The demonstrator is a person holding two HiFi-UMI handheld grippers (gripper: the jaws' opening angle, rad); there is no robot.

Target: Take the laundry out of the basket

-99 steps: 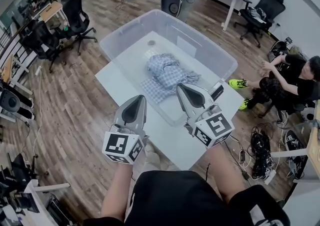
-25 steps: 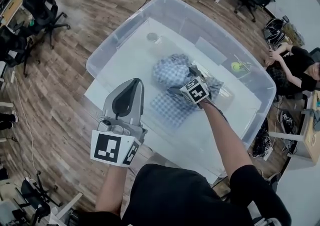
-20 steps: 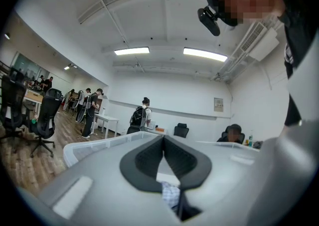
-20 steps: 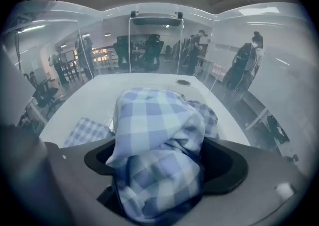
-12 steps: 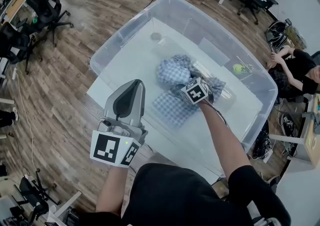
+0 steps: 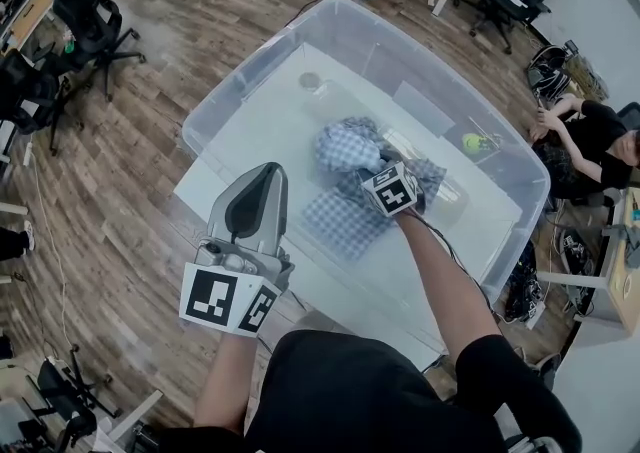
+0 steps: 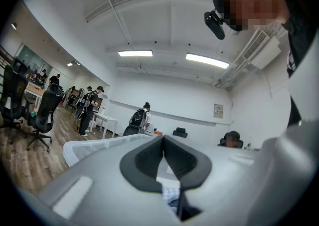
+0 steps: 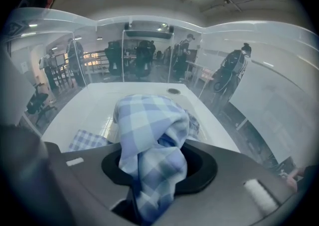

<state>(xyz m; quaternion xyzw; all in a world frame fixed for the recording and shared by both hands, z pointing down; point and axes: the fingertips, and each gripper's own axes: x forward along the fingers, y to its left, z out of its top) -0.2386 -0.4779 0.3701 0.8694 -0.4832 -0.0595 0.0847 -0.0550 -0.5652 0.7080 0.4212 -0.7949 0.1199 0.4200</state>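
A clear plastic basket point(image 6: 232, 91) stands on a white table point(image 6: 205, 191). A blue checked cloth point(image 6: 345, 153) lies crumpled in it, with one flat corner toward me. My right gripper point(image 6: 380, 163) reaches down into the basket onto the cloth. Its jaws are closing, and a bunched fold of the cloth point(image 8: 149, 130) is pinched between them at the right gripper point(image 8: 157, 172). My left gripper point(image 6: 262, 173) hovers outside the basket's near wall. In the left gripper view the left gripper point(image 7: 163, 141) is shut and holds nothing.
A small round mark point(image 6: 308, 81) shows on the basket floor at the far end. Office chairs point(image 6: 85, 11) stand on the wood floor to the left. A person point(image 6: 590, 141) sits on the floor at the right, near cables point(image 6: 520, 286).
My right gripper has gone down into the basket onto the cloth and its jaws have narrowed on a fold. The left gripper has stayed beside the basket.
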